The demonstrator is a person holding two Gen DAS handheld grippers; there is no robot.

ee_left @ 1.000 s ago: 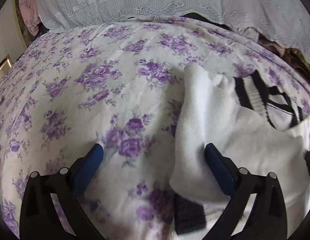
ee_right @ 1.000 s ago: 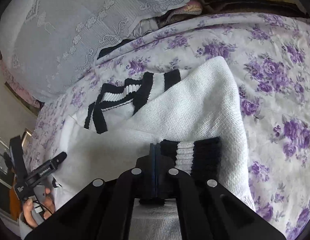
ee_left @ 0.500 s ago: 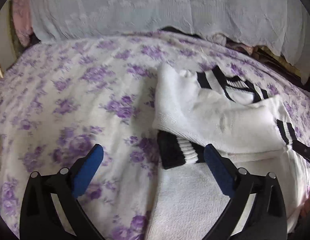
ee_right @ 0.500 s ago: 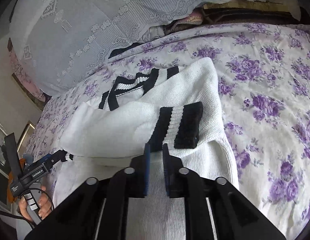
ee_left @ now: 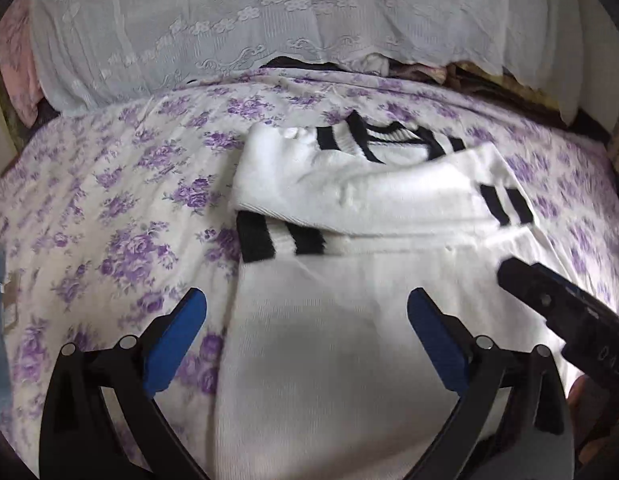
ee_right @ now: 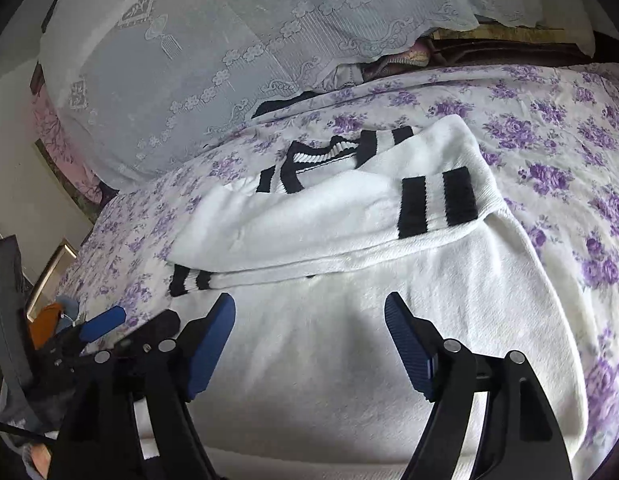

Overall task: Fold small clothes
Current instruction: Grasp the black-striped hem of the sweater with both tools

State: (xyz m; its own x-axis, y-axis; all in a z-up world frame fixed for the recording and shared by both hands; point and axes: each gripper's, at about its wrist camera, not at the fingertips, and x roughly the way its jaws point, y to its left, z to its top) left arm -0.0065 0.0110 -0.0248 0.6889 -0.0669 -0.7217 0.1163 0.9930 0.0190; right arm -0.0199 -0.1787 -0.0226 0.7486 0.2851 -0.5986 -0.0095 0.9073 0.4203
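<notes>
A white knit sweater (ee_left: 329, 340) (ee_right: 349, 340) with black-striped cuffs and collar lies flat on the floral bedspread (ee_left: 109, 220). Both sleeves are folded across its chest: one cuff (ee_right: 437, 200) rests at the right, the other cuff (ee_left: 277, 238) pokes out at the left edge. My left gripper (ee_left: 307, 308) hovers open over the sweater's lower left part, nothing between its blue pads. My right gripper (ee_right: 309, 312) hangs over the sweater's body, jaws opening wide and empty. In the left wrist view the right gripper's black frame (ee_left: 565, 312) shows at the far right.
A pale lace-trimmed cover (ee_left: 269, 32) (ee_right: 229, 40) is heaped along the far side of the bed, with dark and pink fabrics (ee_right: 409, 56) beneath it. Purple-flowered bedspread (ee_right: 569, 140) stretches to both sides of the sweater. A framed object (ee_right: 53, 272) stands beyond the bed's left edge.
The right gripper let go of the striped cuff, opened wide and drew back toward the hem. The left gripper, open throughout, also pulled back, so more of the sweater shows.
</notes>
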